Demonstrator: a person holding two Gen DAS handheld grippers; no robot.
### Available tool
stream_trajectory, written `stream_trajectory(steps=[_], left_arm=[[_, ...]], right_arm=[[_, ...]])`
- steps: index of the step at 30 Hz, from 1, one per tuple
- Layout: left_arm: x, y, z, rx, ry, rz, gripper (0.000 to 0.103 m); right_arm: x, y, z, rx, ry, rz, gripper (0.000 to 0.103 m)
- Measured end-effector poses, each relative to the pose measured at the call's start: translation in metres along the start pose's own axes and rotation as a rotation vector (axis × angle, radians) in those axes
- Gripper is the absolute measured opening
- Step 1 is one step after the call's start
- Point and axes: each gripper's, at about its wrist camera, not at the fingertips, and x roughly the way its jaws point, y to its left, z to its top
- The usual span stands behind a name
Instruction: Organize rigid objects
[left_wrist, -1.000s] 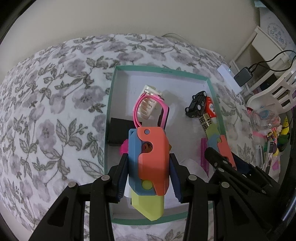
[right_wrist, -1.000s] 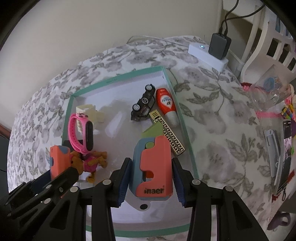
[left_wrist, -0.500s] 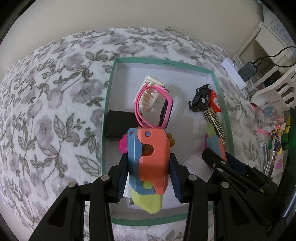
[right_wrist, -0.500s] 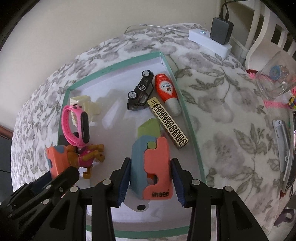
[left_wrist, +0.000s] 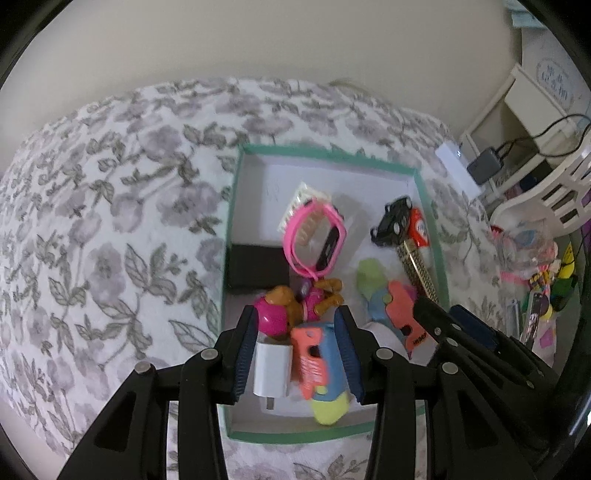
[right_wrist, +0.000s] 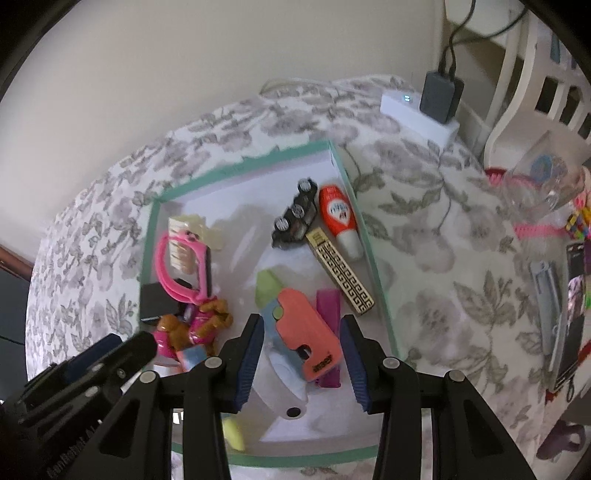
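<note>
A teal-rimmed white box (left_wrist: 334, 152) (right_wrist: 246, 161) lies on a flowered bedspread. My left gripper (left_wrist: 297, 354) is open above its near end; a coral, blue and yellow-green toy knife (left_wrist: 321, 365) lies loose between the fingers beside a white charger plug (left_wrist: 271, 369). My right gripper (right_wrist: 302, 363) is open too; a second coral and blue toy knife (right_wrist: 301, 332) lies in the box between its fingers, on a white device (right_wrist: 284, 384). Both grippers hold nothing.
The box also holds a pink watch (left_wrist: 314, 238), a pink-and-brown toy dog (left_wrist: 295, 306), a black block (left_wrist: 258, 267), a black toy car (right_wrist: 295, 218), a red-and-white tube (right_wrist: 338, 218) and a patterned bar (right_wrist: 343, 271). A white hub (right_wrist: 417, 114), a white chair and clutter lie to the right.
Both grippers have opened and let go of their toy knives, which now lie in the box. Both grippers have drawn back a little.
</note>
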Motion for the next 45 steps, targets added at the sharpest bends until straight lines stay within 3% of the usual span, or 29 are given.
stream_trajectory(steps=[4, 8, 13, 15, 17, 18, 22, 24, 29, 32, 38, 45], left_arm=[[-0.011, 0.008, 0.004, -0.019, -0.038, 0.027, 0.045], [-0.016, 0.024, 0.007, -0.047, -0.067, 0.113, 0.056], [-0.016, 0.053, 0.010, -0.114, -0.068, 0.199, 0.057], [-0.015, 0.061, 0.010, -0.133, -0.065, 0.220, 0.063], [-0.015, 0.070, 0.010, -0.154, -0.062, 0.249, 0.074], [-0.015, 0.073, 0.010, -0.163, -0.063, 0.256, 0.075], [-0.008, 0.081, 0.008, -0.193, -0.034, 0.255, 0.075], [-0.005, 0.082, 0.007, -0.194, -0.024, 0.266, 0.085], [-0.003, 0.085, 0.006, -0.200, -0.023, 0.283, 0.087], [-0.002, 0.091, 0.006, -0.214, -0.022, 0.291, 0.095], [-0.004, 0.101, 0.004, -0.239, -0.029, 0.296, 0.096], [-0.014, 0.106, -0.004, -0.247, -0.044, 0.285, 0.096]], right_arm=[[-0.015, 0.006, 0.004, -0.018, -0.043, -0.004, 0.047], [-0.028, 0.013, 0.006, -0.044, -0.079, -0.007, 0.047], [-0.038, 0.022, 0.006, -0.071, -0.109, -0.017, 0.050], [-0.039, 0.026, 0.006, -0.084, -0.116, -0.022, 0.058], [-0.041, 0.031, 0.005, -0.100, -0.124, -0.028, 0.059], [-0.041, 0.033, 0.005, -0.106, -0.126, -0.029, 0.059], [-0.042, 0.041, 0.005, -0.127, -0.139, -0.031, 0.067], [-0.042, 0.047, 0.004, -0.148, -0.141, -0.031, 0.070], [-0.035, 0.055, 0.001, -0.181, -0.128, -0.035, 0.086], [-0.034, 0.057, -0.002, -0.186, -0.125, -0.032, 0.087], [-0.028, 0.056, -0.004, -0.169, -0.115, -0.025, 0.103], [-0.025, 0.055, -0.007, -0.154, -0.112, -0.026, 0.103]])
